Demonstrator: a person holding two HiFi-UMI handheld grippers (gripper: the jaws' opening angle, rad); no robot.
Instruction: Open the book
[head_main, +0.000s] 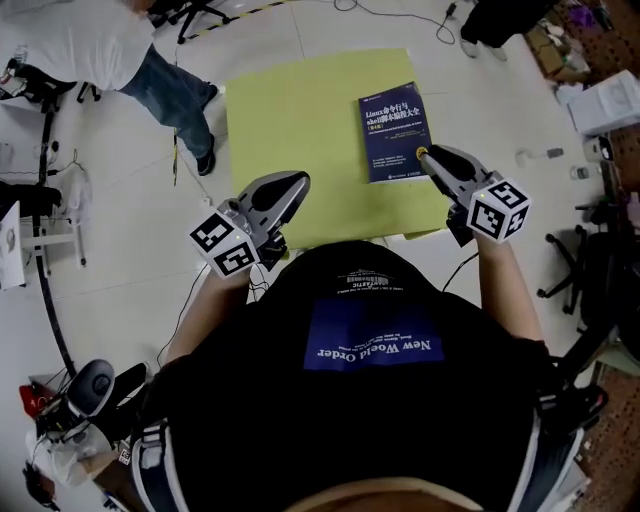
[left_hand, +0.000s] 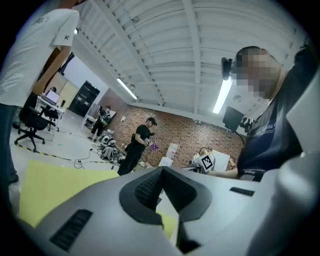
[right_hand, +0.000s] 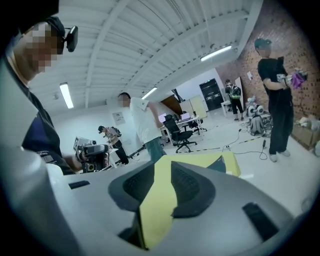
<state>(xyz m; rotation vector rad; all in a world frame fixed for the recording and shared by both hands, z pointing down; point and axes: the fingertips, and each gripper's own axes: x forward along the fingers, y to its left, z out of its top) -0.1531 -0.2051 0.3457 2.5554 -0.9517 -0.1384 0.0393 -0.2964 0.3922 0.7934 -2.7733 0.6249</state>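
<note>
Head view: the book (head_main: 395, 130) lay closed, cover up, on the mat (head_main: 290, 120), toward the mat's 2 o'clock corner. Its right edge ran just inside the mat's right edge. The right gripper (head_main: 425, 155) had its tip at the book's 5 o'clock corner; whether it touched could not be told. The left gripper (head_main: 298, 182) sat over the mat's near edge at 7 o'clock, well apart from the book. Bare mat lay open to the book's 9 o'clock side. The floor (head_main: 130, 200) was open at 9 o'clock; a bystander (head_main: 90, 40) stood at 10 o'clock, boxes (head_main: 605, 100) at 2 o'clock.

Left gripper view: the left gripper (left_hand: 162, 172) was clenched, pads meeting at the tips with nothing between them. Mat (left_hand: 50, 185) showed at 8 o'clock.

Right gripper view: the right gripper (right_hand: 162, 167) was released, jaws a little apart and gripping nothing; mat (right_hand: 200, 160) showed through the gap. A dark corner of the book (right_hand: 220, 163) rose just past the right jaw at 2 o'clock.
</note>
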